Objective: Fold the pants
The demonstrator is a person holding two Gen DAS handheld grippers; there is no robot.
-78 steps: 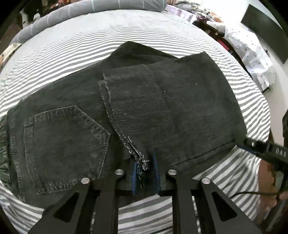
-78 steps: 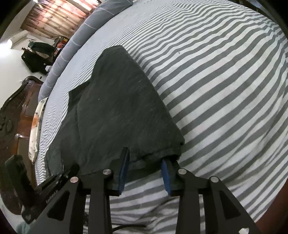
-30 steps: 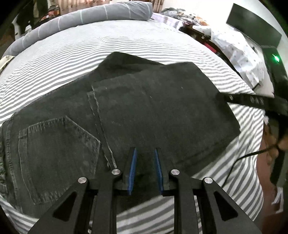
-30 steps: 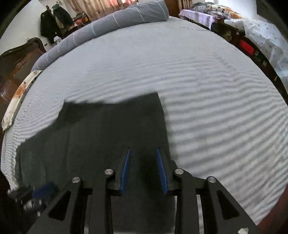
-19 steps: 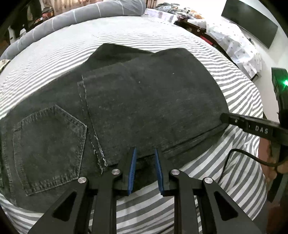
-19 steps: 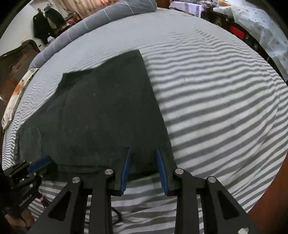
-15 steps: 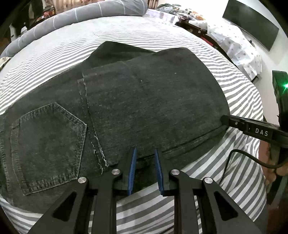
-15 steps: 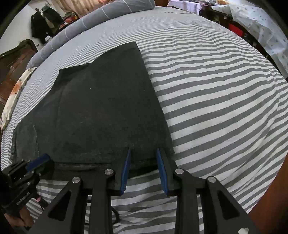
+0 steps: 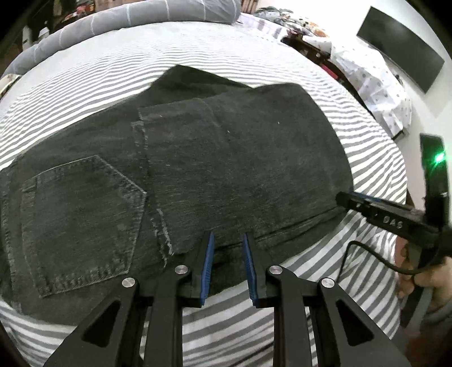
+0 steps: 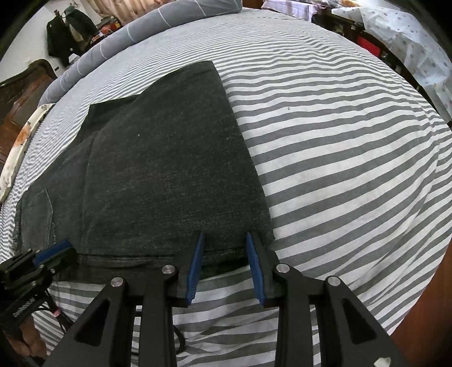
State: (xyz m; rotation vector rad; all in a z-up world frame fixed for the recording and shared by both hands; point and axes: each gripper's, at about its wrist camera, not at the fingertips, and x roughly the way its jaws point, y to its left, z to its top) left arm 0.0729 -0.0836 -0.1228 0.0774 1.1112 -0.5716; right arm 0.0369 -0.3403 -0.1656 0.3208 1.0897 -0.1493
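Dark grey jeans lie folded flat on the striped bed sheet, the leg part laid over the seat, with a back pocket showing at the left. My left gripper is open by a narrow gap, its tips at the near edge of the fold, and the cloth lies flat between them, ungripped. My right gripper is likewise open over the near right corner of the jeans. Each wrist view catches the other gripper: the right gripper and the left gripper.
A grey bolster lies along the far side of the bed. A wooden headboard stands at the left. A dark screen and furniture under spotted cloth are at the right. A person's hand holds the right gripper.
Both grippers have let go of the cloth they pinched earlier. Over the last second the right gripper came down to the near right corner of the jeans. The left has barely moved.
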